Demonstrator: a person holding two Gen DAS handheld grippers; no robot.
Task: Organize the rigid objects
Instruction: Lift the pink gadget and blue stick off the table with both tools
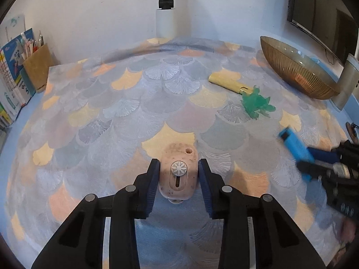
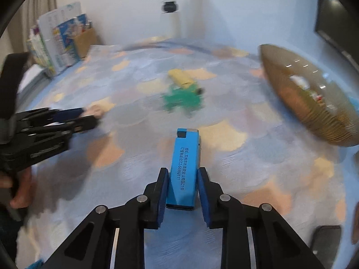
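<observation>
My left gripper (image 1: 178, 163) is shut on a pink speckled object (image 1: 179, 174) with a white flower knob, low over the patterned cloth (image 1: 134, 112). My right gripper (image 2: 183, 172) is shut on a blue rectangular lighter (image 2: 185, 168) with printed text; it also shows blurred in the left wrist view (image 1: 296, 144). A yellow lighter (image 1: 228, 84) and a green plastic toy (image 1: 257, 104) lie on the cloth, both also in the right wrist view (image 2: 181, 78) (image 2: 181, 98). The left gripper (image 2: 89, 118) shows at the left there.
A ribbed amber glass bowl (image 1: 298, 71) stands at the right, holding small items (image 2: 303, 83). A brown pen holder (image 1: 38, 67) and books (image 1: 11, 78) stand at the back left. A white post (image 1: 165, 11) rises at the back. A dark monitor (image 1: 320, 11) is at the far right.
</observation>
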